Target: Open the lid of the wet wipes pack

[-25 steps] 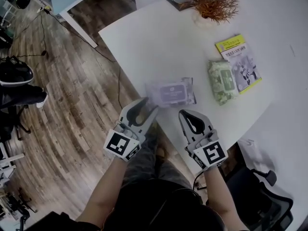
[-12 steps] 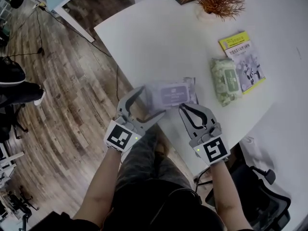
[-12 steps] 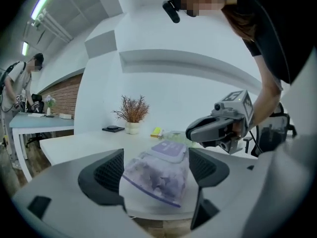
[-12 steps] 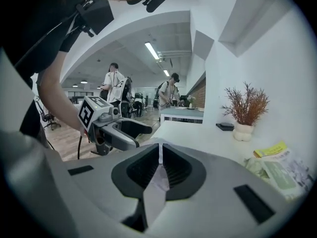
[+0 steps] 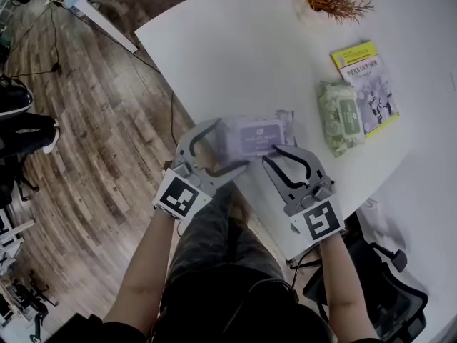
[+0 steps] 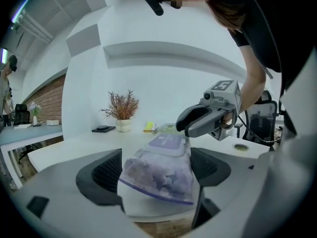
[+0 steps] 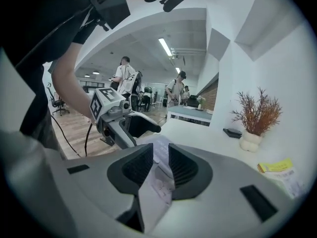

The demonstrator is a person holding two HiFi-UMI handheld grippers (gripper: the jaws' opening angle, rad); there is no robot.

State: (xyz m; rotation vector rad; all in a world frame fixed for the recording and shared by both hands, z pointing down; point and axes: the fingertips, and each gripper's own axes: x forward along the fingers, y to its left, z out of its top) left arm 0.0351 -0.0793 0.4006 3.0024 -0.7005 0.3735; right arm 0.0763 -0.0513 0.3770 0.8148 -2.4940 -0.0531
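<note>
Wet wipes pack: the purple pack [image 5: 255,136] is lying flat right at the near edge of the white tabletop [image 5: 235,56]. Its lid [image 5: 258,132] is facing up and, as far as I can see, still down.
Left tool: the left tool [image 5: 230,144] is straddling the pack's left end. Its jaws have just been opening and are now spread wide, so the pack is sitting between the pads unsqueezed.
Right tool: the right tool [image 5: 271,153] is standing at the pack's near right end. Its jaws have just been opening too, though only to a narrow gap. The thin crimped end flap [image 7: 157,182] is running between them, let go rather than pinched.
Step in hand: to my eye both tools are resetting their hold before going for the lid.
Doing it well: the left tool should be closing gently on the pack's body, low and clear of the lid, only pinning it. The right tool should be leaving the flap and catching just the lid's free lip; I cannot tell which side that is.
Watch for: the pack is soft and sitting at the edge, so a hard squeeze or pull is risking a buckle or a slide off.
Nearby: a green pack [image 5: 341,116] and a yellow book [image 5: 364,84] are lying well apart to the right.
</note>
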